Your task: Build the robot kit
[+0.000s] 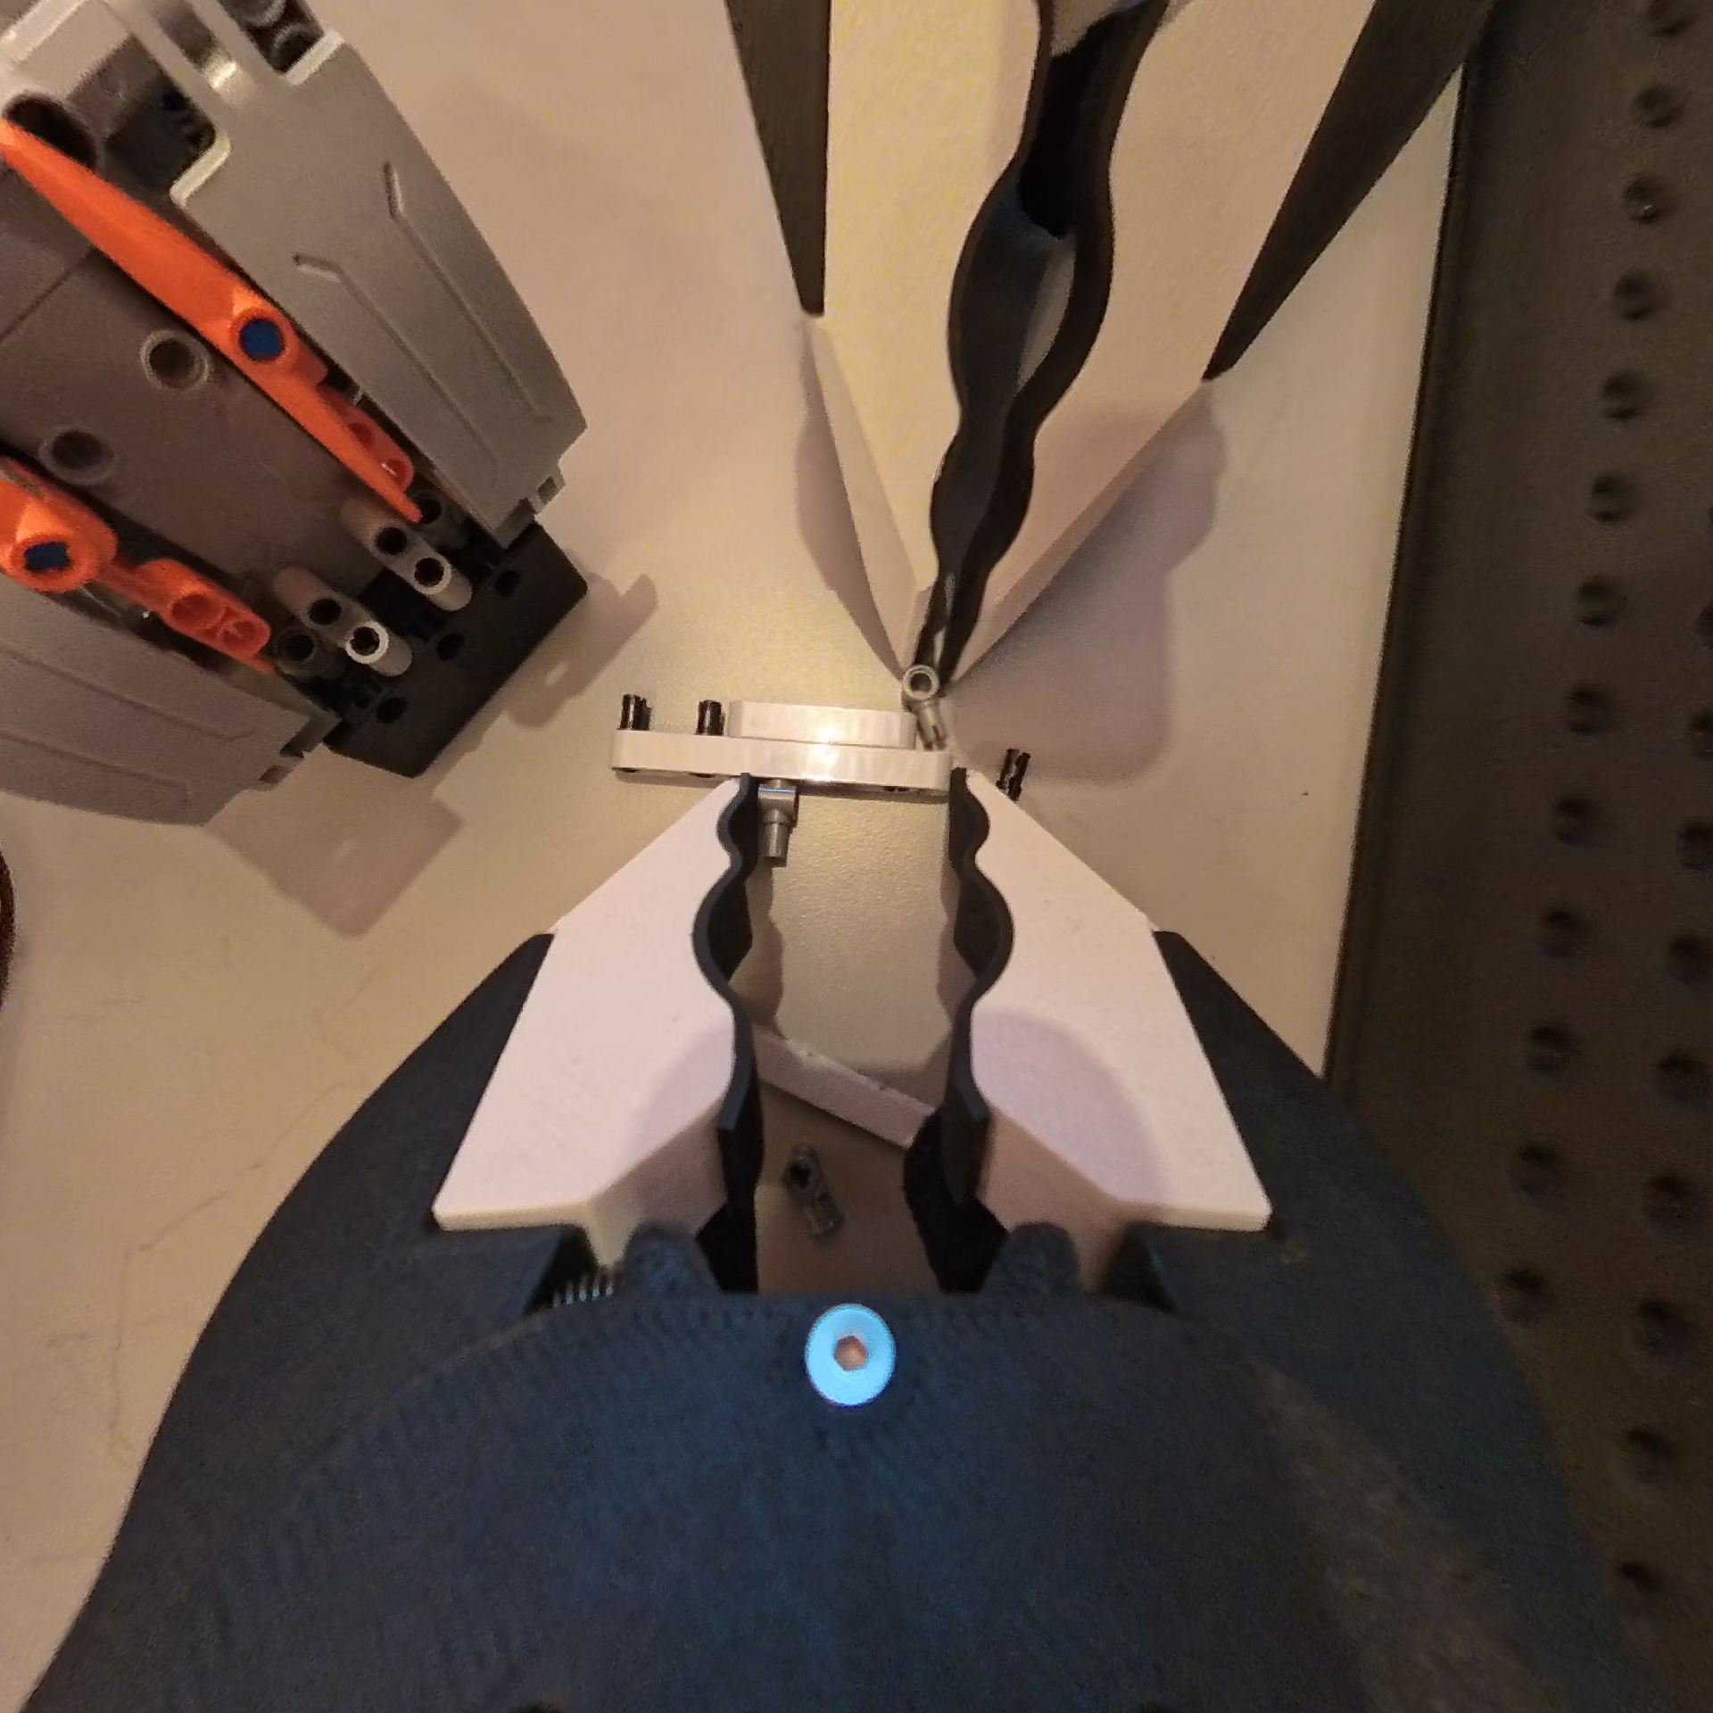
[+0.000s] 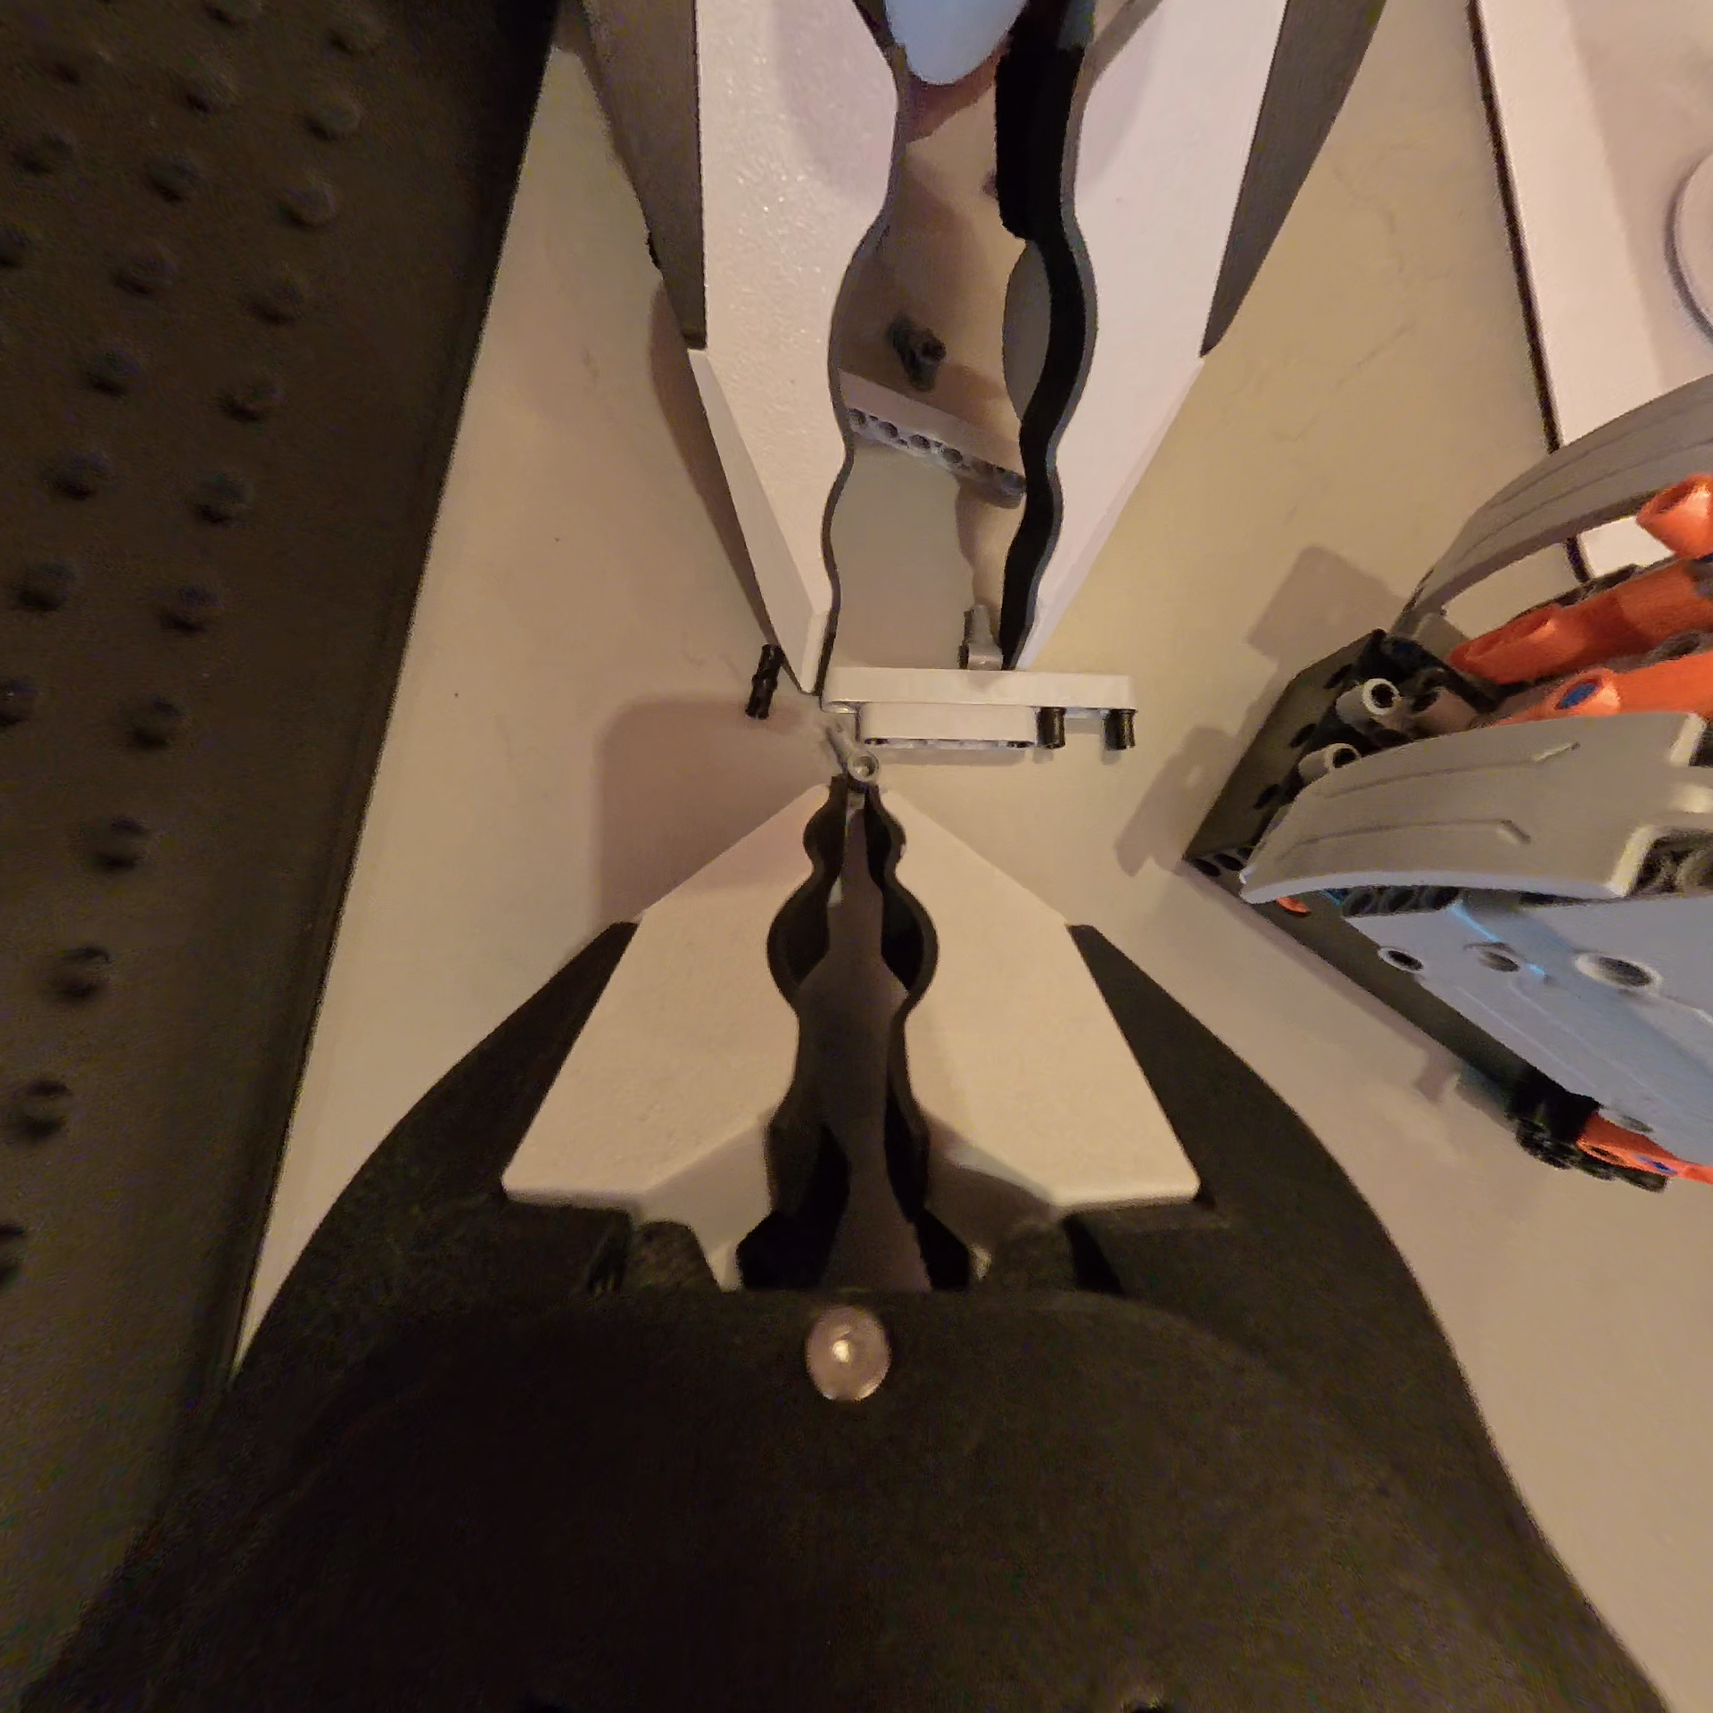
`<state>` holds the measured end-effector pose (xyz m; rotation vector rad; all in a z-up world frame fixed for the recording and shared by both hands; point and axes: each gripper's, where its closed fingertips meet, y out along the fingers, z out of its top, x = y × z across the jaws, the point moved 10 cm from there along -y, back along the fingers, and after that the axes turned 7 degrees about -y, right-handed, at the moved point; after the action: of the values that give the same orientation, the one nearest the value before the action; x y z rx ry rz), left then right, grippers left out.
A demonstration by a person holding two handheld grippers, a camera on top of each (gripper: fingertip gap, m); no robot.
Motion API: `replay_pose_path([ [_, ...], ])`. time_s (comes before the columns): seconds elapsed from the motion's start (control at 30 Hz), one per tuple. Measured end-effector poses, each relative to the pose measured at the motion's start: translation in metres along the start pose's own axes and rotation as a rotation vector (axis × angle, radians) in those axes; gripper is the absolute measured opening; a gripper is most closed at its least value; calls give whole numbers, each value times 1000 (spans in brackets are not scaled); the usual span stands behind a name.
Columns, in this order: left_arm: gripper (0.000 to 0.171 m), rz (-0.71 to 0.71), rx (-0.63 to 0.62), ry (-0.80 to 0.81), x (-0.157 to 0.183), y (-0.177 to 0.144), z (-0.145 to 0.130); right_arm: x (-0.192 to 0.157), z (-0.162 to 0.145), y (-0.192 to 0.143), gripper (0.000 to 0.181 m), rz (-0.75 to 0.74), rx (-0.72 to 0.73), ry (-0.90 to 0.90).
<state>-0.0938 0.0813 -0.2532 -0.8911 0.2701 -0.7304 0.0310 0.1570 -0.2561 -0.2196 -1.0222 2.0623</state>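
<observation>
worktop: pale, smooth, with a dark studded mat along one edge.
built model: grey panels, orange beams, black base, lying well apart from both tools; looks rigid and the heaviest item here.
left hand-held gripper: jaws parted to about the length of the white beam assembly and closed against its two ends, holding it flat across the tips.
right hand-held gripper: jaws nearly together, pinching a small grey connector at its tail (its other end touches the corner of the beam assembly).
beam assembly: two stacked white plastic beams with black pins standing out; light, stiff, slick-faced, best held by the ends or long edges.
loose black pin: just beside the assembly; tiny, likely to roll.
</observation>
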Motion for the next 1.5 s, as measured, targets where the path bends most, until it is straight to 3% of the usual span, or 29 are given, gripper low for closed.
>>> replay_pose_path([
  [0.3, 39, -5, -2, -10, -1, 0, 0, 2, 0, 0, 17, -26, 14, -33],
  [0.43, 39, -5, -4, -10, -1, 0, 0, 3, 0, 3, 6, -11, 18, -33],
  [1.5, 38, 83, 30, -51, 3, 2, 0, -1, 10, 3, 2, -63, -87, 299],
])
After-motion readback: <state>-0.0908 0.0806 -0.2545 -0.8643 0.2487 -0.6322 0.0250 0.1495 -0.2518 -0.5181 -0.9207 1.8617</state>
